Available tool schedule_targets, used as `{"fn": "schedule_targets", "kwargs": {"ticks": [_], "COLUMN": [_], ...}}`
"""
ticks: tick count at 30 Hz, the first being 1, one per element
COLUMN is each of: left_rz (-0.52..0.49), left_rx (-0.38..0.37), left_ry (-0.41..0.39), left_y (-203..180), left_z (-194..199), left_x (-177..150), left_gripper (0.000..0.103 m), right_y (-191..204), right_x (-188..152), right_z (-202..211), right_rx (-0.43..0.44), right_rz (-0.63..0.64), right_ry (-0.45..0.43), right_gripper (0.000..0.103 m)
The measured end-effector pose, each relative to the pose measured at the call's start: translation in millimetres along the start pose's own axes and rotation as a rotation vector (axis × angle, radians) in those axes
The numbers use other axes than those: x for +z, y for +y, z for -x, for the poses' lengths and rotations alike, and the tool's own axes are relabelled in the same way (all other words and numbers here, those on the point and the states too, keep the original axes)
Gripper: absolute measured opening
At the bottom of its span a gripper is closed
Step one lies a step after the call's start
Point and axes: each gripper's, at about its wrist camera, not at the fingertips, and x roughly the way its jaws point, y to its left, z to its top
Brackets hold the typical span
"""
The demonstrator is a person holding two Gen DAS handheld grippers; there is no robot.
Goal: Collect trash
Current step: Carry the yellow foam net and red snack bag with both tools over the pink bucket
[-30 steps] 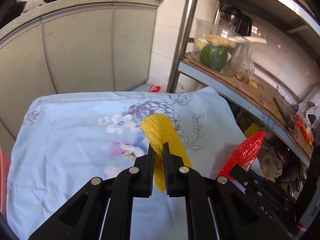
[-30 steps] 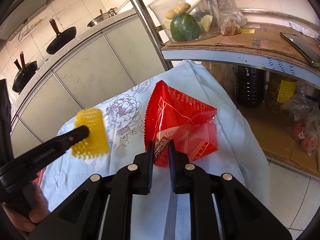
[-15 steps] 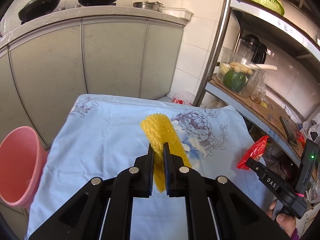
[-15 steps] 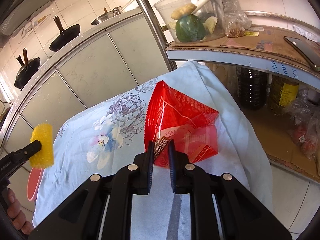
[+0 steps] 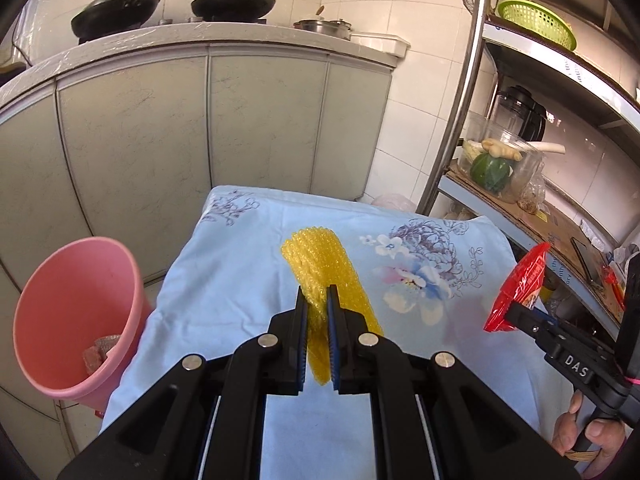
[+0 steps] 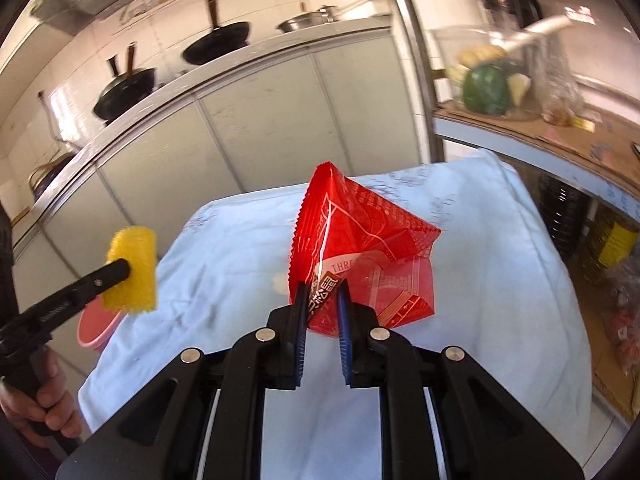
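The yellow bubble wrap (image 5: 320, 268) is pinched in my left gripper (image 5: 317, 300), whose jaws are squeezed tight on it, and it hangs in the air over the blue flowery cloth (image 5: 224, 280). The red snack bag (image 6: 360, 256) is caught the same way in my right gripper (image 6: 322, 304), also up off the cloth. A pink bin (image 5: 76, 312) stands on the floor just beside the left edge of the cloth, with some crumpled trash at the bottom. Behind are grey cupboards (image 5: 160, 140) with black pans (image 5: 234, 4) on top. A metal shelf (image 5: 532, 228) on the right holds a clear tub of vegetables (image 5: 496, 164).
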Motion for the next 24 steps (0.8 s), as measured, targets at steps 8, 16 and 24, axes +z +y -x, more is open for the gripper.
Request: {"fn": "schedule_targets", "kwargs": {"ticks": [8,16,24], "left_rz": [0.076,0.150,0.224], "left_rx": [0.060,0.154,0.266], "left_ry": [-0.005,-0.031,-0.081], "left_y": [43,94,147], "left_z": [19,42,63], "left_x": [-12,-25,-25], "left_gripper": [0.008,0.008,0.008], "right_y": [65,136,206], "right_x": [1,5,10], "right_z": [-14,-41,-67], "right_rx": [0.100,0.220,0.331], "right_rz": [0.138,0.262,0.356], "right_ry": [0.065,0.138,0.179], "right_gripper": [0.014,0.014,0.014]}}
